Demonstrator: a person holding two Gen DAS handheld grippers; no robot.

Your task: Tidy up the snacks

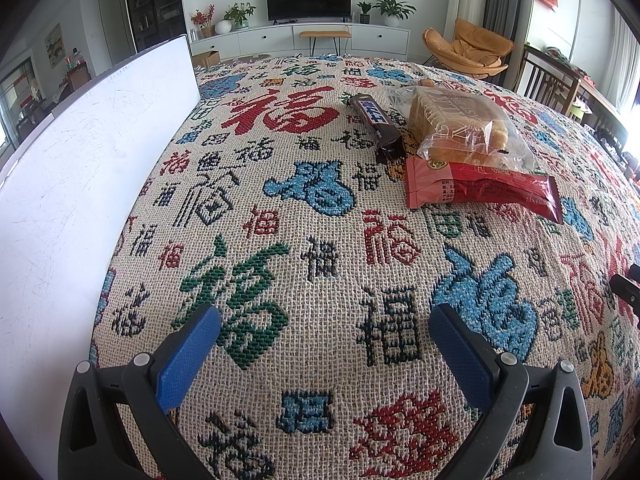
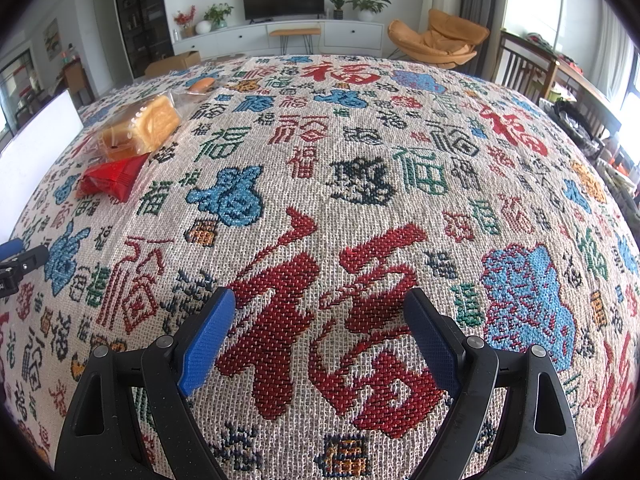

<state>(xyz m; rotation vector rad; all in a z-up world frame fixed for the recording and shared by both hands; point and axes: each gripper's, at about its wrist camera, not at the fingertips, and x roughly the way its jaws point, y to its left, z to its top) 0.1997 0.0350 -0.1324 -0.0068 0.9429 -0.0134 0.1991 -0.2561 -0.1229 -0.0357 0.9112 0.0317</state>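
Note:
On the patterned tablecloth point(image 1: 320, 216) lie several snacks. A dark chocolate bar point(image 1: 376, 124) lies at the far middle. A bread loaf in a clear bag point(image 1: 460, 124) lies to its right. A red snack packet point(image 1: 480, 190) lies in front of the bread. A small orange item point(image 2: 202, 83) lies beyond the bread. The bread point(image 2: 140, 126) and red packet point(image 2: 108, 180) show at far left in the right wrist view. My left gripper point(image 1: 324, 320) is open and empty, well short of the snacks. My right gripper point(image 2: 320, 308) is open and empty over bare cloth.
A white flat container or board point(image 1: 80, 184) stands along the table's left side. The tip of the other gripper shows at the right edge point(image 1: 628, 288) and at the left edge point(image 2: 20, 260). Wooden chairs point(image 2: 528, 72) stand beyond the table's right side.

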